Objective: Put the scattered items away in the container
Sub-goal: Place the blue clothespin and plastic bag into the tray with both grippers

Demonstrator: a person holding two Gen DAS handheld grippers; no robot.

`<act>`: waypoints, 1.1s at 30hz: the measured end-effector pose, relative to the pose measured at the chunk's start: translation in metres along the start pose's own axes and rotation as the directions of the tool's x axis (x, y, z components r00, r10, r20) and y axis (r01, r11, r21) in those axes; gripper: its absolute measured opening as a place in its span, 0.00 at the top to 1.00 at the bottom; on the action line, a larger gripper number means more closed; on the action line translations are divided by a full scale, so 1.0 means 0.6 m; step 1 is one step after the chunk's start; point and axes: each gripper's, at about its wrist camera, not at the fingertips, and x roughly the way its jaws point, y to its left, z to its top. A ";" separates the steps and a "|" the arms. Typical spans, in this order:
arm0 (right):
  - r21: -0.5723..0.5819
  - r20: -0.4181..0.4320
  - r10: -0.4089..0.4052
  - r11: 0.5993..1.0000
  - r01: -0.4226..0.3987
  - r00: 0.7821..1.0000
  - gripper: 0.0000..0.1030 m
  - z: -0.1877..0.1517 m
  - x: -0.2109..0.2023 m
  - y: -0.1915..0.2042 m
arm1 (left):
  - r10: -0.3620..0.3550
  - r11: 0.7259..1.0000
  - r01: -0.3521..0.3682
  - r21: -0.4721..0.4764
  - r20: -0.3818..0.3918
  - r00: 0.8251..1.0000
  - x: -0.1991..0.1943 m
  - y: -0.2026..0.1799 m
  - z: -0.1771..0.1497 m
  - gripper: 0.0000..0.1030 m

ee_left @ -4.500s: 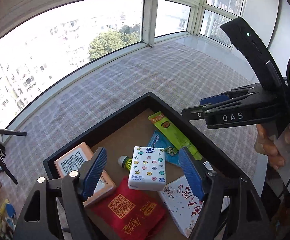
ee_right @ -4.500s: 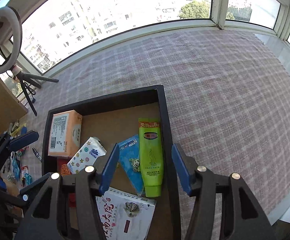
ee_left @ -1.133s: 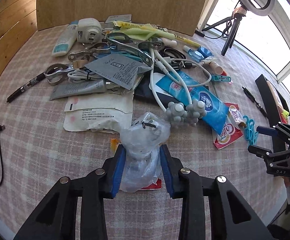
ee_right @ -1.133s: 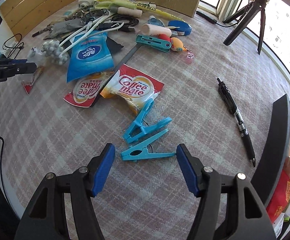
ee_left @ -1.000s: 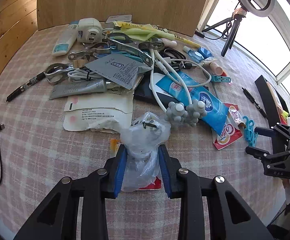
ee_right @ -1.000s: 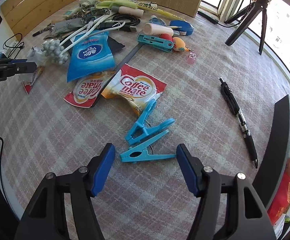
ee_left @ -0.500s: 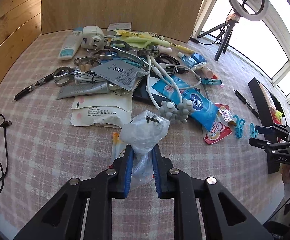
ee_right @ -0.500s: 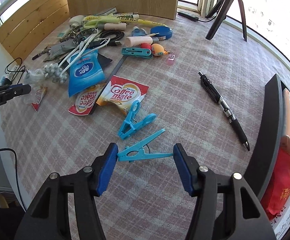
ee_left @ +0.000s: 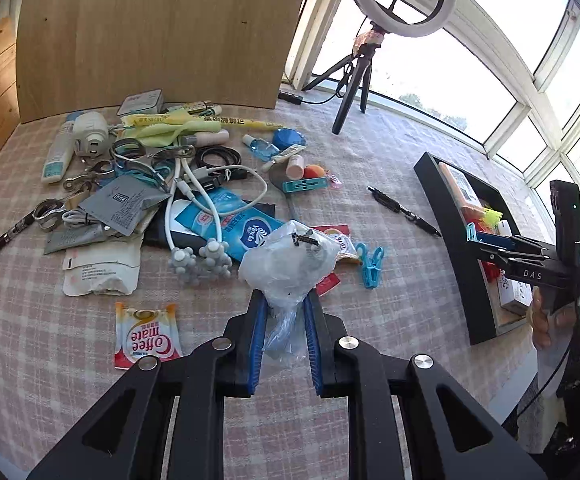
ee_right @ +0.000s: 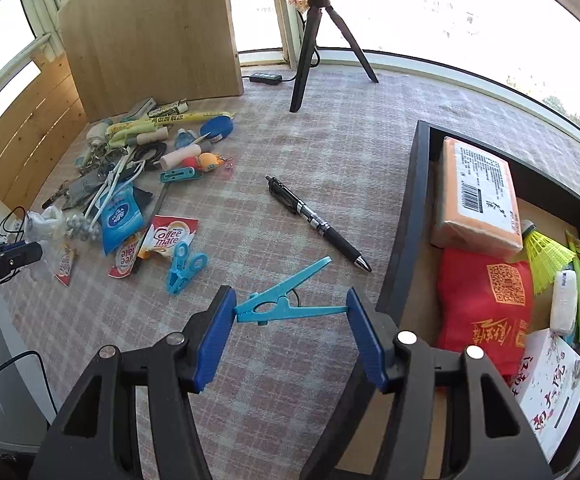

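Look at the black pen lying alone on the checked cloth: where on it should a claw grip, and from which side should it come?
Grip the black pen around the middle of its barrel, coming straight down from above. It lies flat and slantwise on the checked cloth, clear of other items, so the fingers should close across its narrow width, turned square to its long axis. The tapered tip looks likelier to slip.

Clear plastic bag [ee_left: 288, 268]: contents indistinct; lower part hidden between blue pads [ee_left: 258, 336].
Black tray [ee_right: 405, 216]: far right corner cut by frame edge; floor mostly covered.
White booklet [ee_right: 551, 384]: partly behind gripper arm.
Pile [ee_left: 150, 168]: small items overlap, many unidentifiable.
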 end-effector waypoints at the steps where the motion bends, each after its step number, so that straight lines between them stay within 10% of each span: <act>1: 0.018 0.008 -0.014 1.000 0.014 1.000 0.46 -0.003 -0.009 -0.014 | -0.021 0.999 0.021 0.027 -0.004 1.000 0.008 -0.023 0.006 0.83; 13: 0.264 0.034 -0.152 0.955 0.137 0.988 0.45 -0.074 -0.106 -0.194 | -0.249 0.888 0.281 0.365 -0.132 0.959 0.113 -0.343 0.036 0.83; 23: 0.356 0.024 -0.219 0.913 0.197 0.975 0.45 -0.123 -0.141 -0.261 | -0.269 0.787 0.348 0.510 -0.224 0.937 0.163 -0.505 0.003 0.82; 27: 0.359 0.028 -0.273 0.900 0.246 0.961 0.36 -0.125 -0.147 -0.268 | -0.244 0.786 0.322 0.527 -0.214 0.946 0.170 -0.524 0.001 0.28; 33: 0.384 0.065 -0.262 0.897 0.218 0.963 0.35 -0.117 -0.156 -0.271 | -0.220 0.788 0.275 0.551 -0.165 0.962 0.161 -0.511 0.004 0.29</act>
